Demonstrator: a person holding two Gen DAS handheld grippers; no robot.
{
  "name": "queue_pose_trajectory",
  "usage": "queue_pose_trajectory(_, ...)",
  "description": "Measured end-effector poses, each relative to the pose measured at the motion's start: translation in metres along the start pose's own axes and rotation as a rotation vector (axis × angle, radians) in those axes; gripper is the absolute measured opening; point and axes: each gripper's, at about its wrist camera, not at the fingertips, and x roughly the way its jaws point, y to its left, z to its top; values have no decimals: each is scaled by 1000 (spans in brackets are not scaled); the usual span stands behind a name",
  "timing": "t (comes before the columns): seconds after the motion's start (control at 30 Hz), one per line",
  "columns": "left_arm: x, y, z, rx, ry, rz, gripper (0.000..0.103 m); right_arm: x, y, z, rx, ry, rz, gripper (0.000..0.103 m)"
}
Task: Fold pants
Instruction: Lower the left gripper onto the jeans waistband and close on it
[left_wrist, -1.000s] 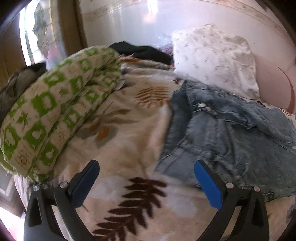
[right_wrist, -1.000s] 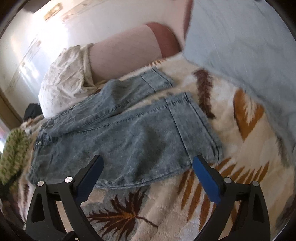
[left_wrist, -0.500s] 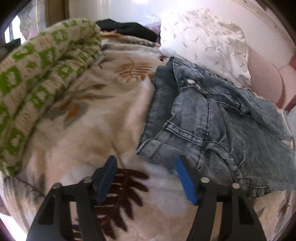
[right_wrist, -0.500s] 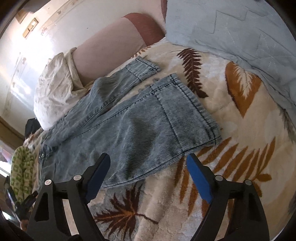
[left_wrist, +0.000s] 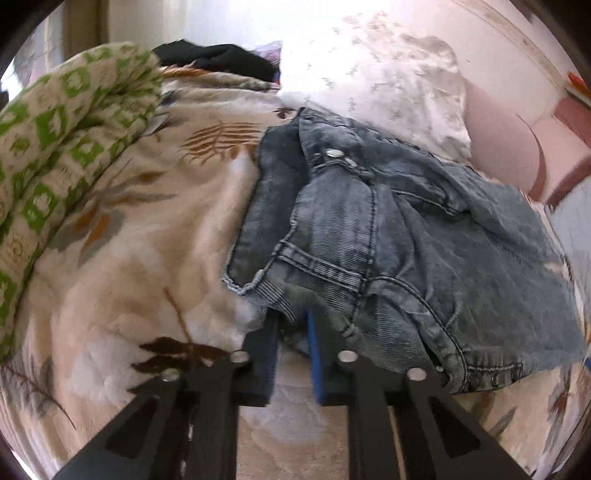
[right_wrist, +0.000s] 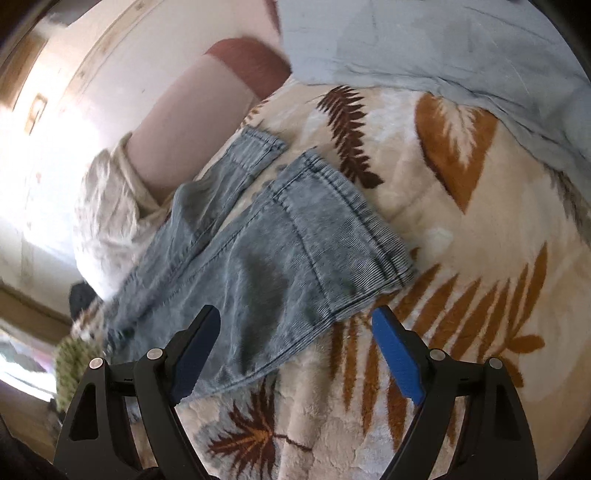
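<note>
Jeans (left_wrist: 388, 236) lie flat on the bed (left_wrist: 129, 258), long axis running from the waist at the left gripper (left_wrist: 291, 332) to the hems at the right gripper (right_wrist: 295, 332). Left fingers (left_wrist: 314, 354) have just been closing and now pinch the waistband corner. Right fingers (right_wrist: 395, 350) are spread, holding nothing, with the near leg's hem corner (right_wrist: 369, 295) just ahead.

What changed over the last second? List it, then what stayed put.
The left gripper dropped to the jeans, its jaws closing to pinch the waistband corner. The right gripper rolled and neared the leg hem, open. Blanket and pillow unchanged.
</note>
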Motion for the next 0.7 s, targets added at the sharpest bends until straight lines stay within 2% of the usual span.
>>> queue_pose_trajectory(0.13, -21, -1, 3, 20, -68, 22, 10, -4, -5, 5, 49, -27, 11, 84)
queue_pose_trajectory(0.23, -40, -4, 13, 49, -120, 15, 10, -15, 11, 12, -7, -104, 59, 84)
queue_pose_trajectory(0.33, -47, -9, 37, 113, -156, 4, 11, -2, 35, 28, -74, -88, 100, 84)
queue_pose_trajectory(0.4, -43, -14, 59, 184, -161, 13, 21, 14, 47, 39, -90, -59, 119, 84)
queue_pose_trajectory(0.47, -35, -17, 77, 227, -149, 50, 62, 34, 61, 55, -103, -25, 128, 84)
queue_pose_trajectory(0.5, -30, -17, 88, 237, -149, 68, 67, 45, 68, 61, -111, -9, 123, 84)
queue_pose_trajectory(0.7, 25, -12, 161, 211, -123, 87, 67, 101, 101, 104, -171, 33, 66, 84)
